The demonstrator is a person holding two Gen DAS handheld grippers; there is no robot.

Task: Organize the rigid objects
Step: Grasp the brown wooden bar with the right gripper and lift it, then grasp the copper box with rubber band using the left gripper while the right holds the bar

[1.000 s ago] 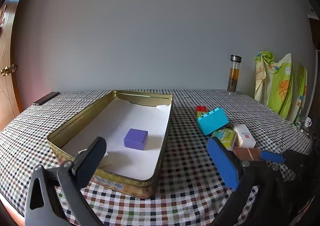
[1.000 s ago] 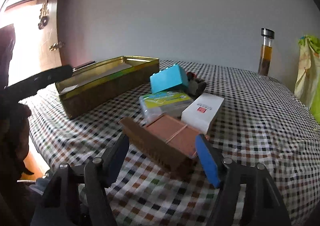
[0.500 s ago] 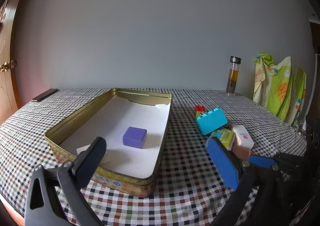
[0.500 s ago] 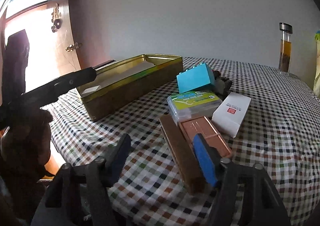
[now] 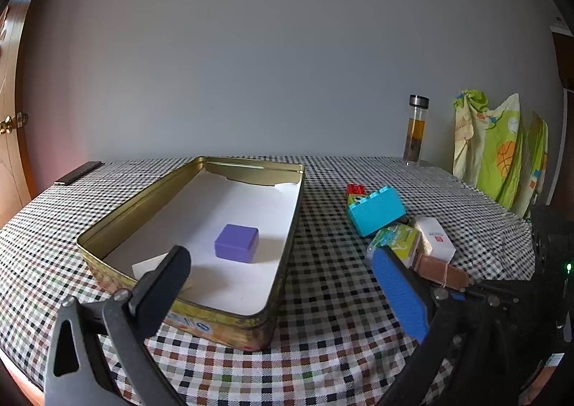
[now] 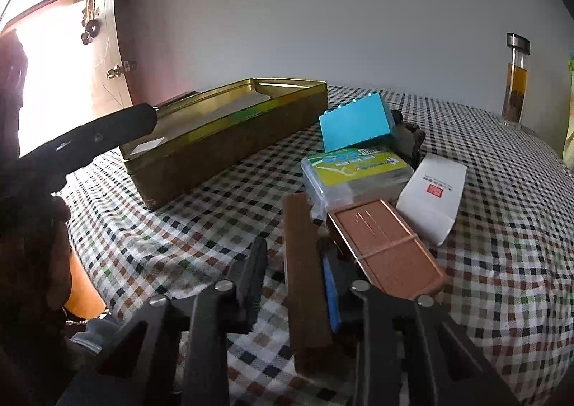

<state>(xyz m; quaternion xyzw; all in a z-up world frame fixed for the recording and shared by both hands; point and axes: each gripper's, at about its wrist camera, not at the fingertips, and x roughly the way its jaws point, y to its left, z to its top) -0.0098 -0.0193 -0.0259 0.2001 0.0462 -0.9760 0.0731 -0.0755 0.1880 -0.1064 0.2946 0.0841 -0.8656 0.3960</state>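
Brown box point(image 6: 384, 248) wall sits between the right tool's point(image 6: 292, 273) fingers.

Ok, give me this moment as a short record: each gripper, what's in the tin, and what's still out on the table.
left gripper: open, empty, hovering at the tin's near end
right gripper: fingers either side of the brown box's upright lid; contact unclear
gold tin: holds purple block
on checked tablecloth: blue toy brick, green-labelled clear case, white carton
far edge: glass bottle
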